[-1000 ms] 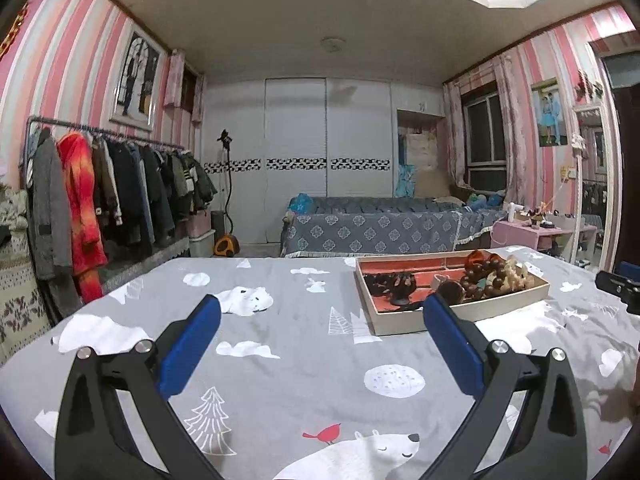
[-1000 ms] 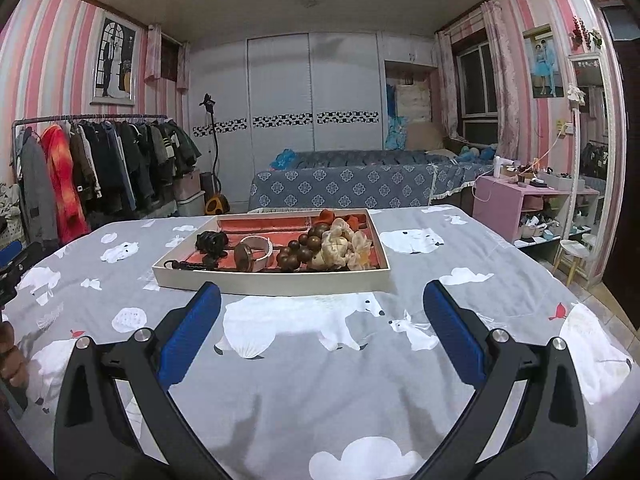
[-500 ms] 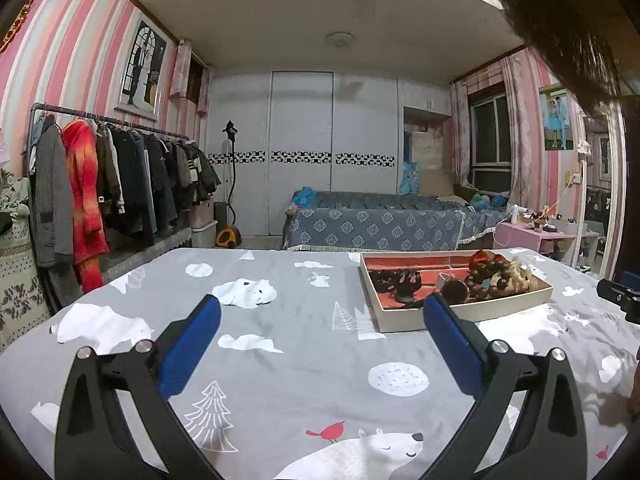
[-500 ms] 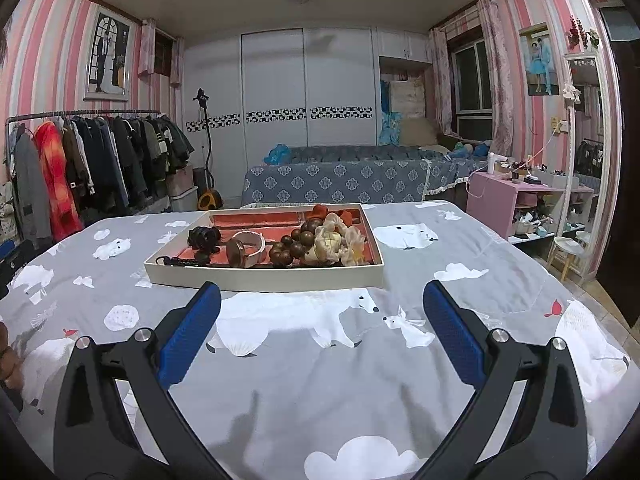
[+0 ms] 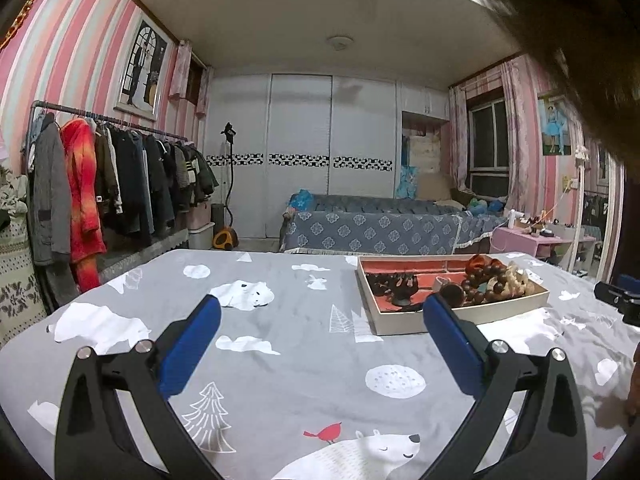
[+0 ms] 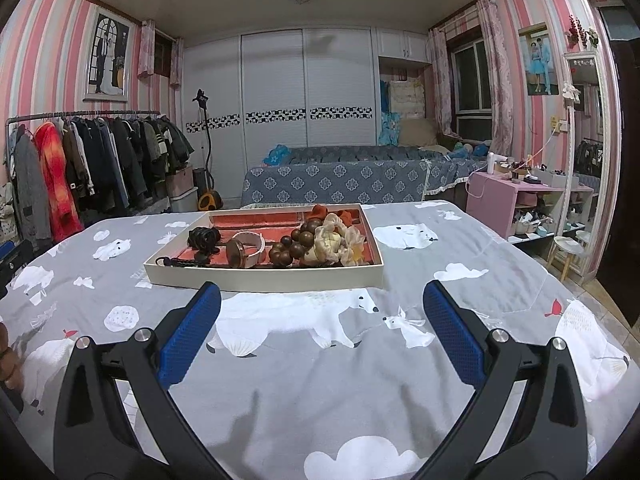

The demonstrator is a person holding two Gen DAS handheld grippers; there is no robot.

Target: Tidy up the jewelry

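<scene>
A cream jewelry tray (image 6: 264, 274) with a red lining sits on the grey printed cloth, straight ahead of my right gripper (image 6: 322, 304). In it lie a dark beaded bracelet (image 6: 205, 237), a white-strap watch (image 6: 248, 249), brown wooden beads (image 6: 298, 245) and pale flower pieces (image 6: 338, 245). The right gripper is open and holds nothing, a short way before the tray's near wall. In the left wrist view the same tray (image 5: 400, 322) lies ahead to the right. My left gripper (image 5: 322, 316) is open and empty above the cloth, left of the tray.
The cloth-covered table (image 6: 320, 380) spreads wide around the tray. A clothes rack (image 5: 100, 184) stands on the left, a sofa (image 6: 340, 180) behind, a pink side table (image 6: 504, 200) on the right. Something dark and blurred (image 5: 568, 40) covers the left wrist view's upper right corner.
The right gripper has drawn back and risen slightly, so the tray sits a little farther off. The left wrist view has tilted up, and a dark blur has entered its upper right corner.
</scene>
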